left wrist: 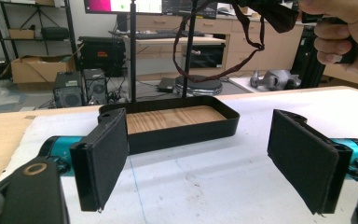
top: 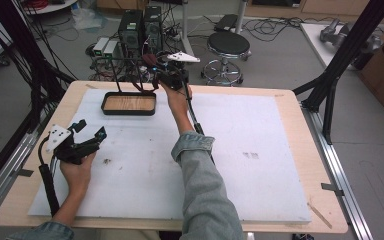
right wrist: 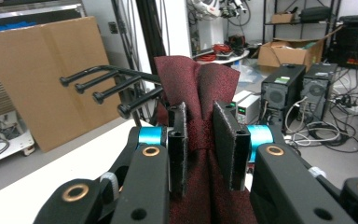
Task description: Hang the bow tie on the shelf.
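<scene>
The right gripper [right wrist: 199, 144] pinches a dark red cloth [right wrist: 196, 88] above the tray [top: 129, 104], beside its rack prongs [right wrist: 103, 88]. The left gripper [left wrist: 209, 156] waits wide and empty near the tray on the surface [top: 240, 150]. The cloth could snag a prong and tip the rack.

Right tool [right wrist: 199, 140] clamped the dark red cloth [right wrist: 196, 88], whose lower end was hidden behind the tool. In the high view the cloth [top: 150, 61] was too small to identify.
</scene>
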Demonstrator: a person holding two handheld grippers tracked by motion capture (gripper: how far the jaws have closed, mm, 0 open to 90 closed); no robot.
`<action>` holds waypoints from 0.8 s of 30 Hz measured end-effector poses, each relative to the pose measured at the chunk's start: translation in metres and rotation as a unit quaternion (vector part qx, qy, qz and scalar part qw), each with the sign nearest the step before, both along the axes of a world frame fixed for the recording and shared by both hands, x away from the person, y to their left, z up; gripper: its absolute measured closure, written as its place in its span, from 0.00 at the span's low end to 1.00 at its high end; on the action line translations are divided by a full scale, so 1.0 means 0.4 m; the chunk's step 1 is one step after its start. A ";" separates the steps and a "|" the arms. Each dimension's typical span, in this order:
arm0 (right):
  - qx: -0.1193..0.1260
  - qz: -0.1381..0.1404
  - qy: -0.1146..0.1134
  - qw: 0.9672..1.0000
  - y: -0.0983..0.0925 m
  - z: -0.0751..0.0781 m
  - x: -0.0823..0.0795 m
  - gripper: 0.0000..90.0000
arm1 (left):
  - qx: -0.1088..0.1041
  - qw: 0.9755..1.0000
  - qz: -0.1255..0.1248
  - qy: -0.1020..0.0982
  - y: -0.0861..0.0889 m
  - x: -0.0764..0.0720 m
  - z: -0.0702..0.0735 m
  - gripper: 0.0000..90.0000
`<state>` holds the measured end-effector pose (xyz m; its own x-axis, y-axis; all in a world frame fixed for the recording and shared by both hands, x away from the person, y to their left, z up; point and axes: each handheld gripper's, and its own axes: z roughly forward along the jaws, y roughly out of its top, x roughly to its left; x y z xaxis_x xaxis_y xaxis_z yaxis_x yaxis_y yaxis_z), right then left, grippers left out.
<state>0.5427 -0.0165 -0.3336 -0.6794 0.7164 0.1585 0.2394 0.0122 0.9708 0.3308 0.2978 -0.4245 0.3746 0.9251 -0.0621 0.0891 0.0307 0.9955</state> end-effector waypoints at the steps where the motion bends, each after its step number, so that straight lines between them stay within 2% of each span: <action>1: 0.002 -0.002 0.004 1.000 -0.002 -0.002 0.001 0.84 | 0.000 1.000 -0.001 0.000 0.000 0.000 0.000 0.23; 8: 0.000 -0.005 0.011 1.000 -0.007 -0.007 0.004 0.83 | 0.000 1.000 -0.001 0.000 0.001 -0.001 0.000 0.23; 14: -0.007 -0.007 0.016 1.000 -0.008 -0.011 0.006 0.79 | 0.003 1.000 -0.002 0.001 0.001 0.000 -0.001 0.23; 18: -0.004 -0.007 0.017 1.000 -0.008 -0.008 0.005 0.78 | 0.003 1.000 -0.002 0.001 0.001 0.001 -0.002 0.23; 24: 0.007 -0.008 0.012 1.000 -0.022 0.008 -0.002 0.70 | 0.003 1.000 -0.002 0.001 0.001 0.001 -0.002 0.23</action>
